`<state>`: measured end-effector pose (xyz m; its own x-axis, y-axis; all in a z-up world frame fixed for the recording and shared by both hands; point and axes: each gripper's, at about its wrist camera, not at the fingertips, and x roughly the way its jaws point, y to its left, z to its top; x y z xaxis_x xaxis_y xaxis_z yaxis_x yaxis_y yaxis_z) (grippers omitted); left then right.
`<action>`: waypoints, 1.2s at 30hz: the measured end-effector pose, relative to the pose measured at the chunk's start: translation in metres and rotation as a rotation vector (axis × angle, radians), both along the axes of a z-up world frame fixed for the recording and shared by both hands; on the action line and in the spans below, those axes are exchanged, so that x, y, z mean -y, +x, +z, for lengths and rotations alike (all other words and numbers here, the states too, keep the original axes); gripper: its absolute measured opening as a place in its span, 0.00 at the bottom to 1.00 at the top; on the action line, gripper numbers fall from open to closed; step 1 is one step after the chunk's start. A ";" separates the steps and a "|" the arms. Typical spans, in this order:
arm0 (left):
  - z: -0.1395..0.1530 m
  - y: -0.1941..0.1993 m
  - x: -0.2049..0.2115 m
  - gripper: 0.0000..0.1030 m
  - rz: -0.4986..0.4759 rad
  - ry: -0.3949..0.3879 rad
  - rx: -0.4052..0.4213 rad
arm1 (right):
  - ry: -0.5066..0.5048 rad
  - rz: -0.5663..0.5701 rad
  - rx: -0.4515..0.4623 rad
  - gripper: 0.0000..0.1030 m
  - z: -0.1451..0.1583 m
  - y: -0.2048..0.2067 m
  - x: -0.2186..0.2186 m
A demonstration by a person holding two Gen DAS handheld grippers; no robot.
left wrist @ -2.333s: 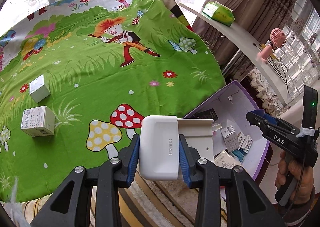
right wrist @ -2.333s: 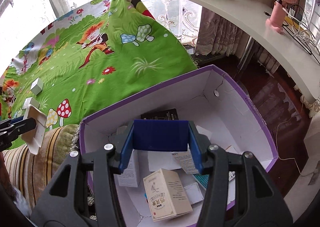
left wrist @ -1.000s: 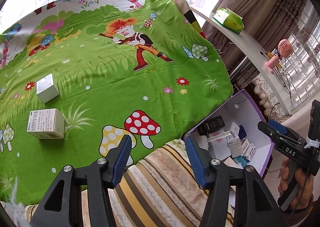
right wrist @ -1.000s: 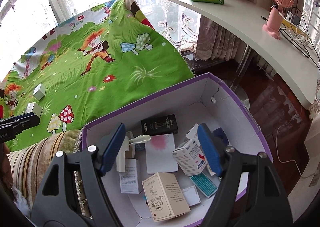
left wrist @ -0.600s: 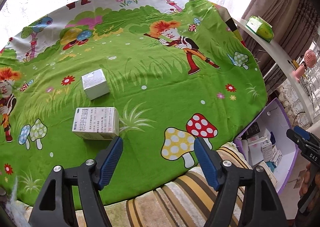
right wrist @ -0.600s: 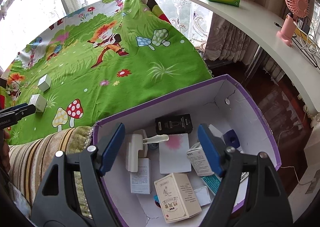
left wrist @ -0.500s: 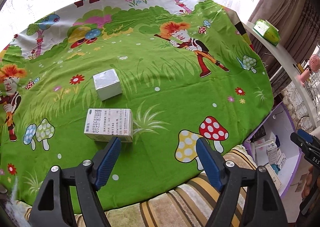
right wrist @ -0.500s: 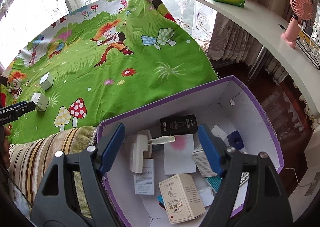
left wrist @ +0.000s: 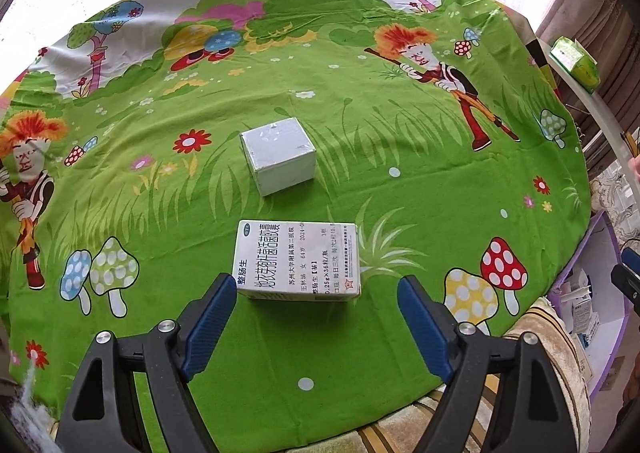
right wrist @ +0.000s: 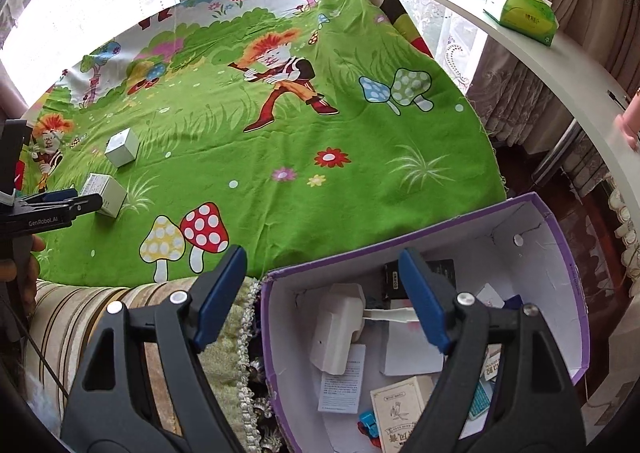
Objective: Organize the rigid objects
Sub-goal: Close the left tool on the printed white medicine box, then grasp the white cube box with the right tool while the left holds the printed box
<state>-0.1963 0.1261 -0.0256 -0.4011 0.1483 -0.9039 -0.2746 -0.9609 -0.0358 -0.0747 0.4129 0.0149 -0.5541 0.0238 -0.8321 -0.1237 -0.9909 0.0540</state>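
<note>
- Purple box (right wrist: pixel 560 237) off the near right corner of the green cloth (right wrist: pixel 280 141); inside: white plug (right wrist: pixel 334 327), black box (right wrist: pixel 440 267), paper leaflets, tan carton (right wrist: pixel 400 409), small packs.
- On the cloth: printed medicine box (left wrist: pixel 298 259), plain white box (left wrist: pixel 278 155) just beyond it.
- Left gripper (left wrist: pixel 318 311) spread wide, empty, just short of the medicine box.
- Right gripper (right wrist: pixel 322 299) spread wide, empty, over the purple box's left wall.
</note>
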 end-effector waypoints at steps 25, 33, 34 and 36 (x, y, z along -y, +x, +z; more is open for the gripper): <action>-0.023 -0.028 0.017 0.71 0.010 0.011 0.011 | 0.030 0.232 0.028 0.80 -0.009 -0.093 0.123; -0.020 -0.042 0.049 0.71 0.145 -0.003 -0.025 | 0.038 0.284 0.032 0.80 -0.010 -0.124 0.165; -0.020 -0.043 0.053 0.71 0.160 -0.001 -0.029 | 0.037 0.291 0.033 0.80 -0.011 -0.128 0.171; -0.020 -0.045 0.060 0.71 0.188 0.000 -0.033 | 0.032 0.305 0.031 0.80 -0.012 -0.137 0.182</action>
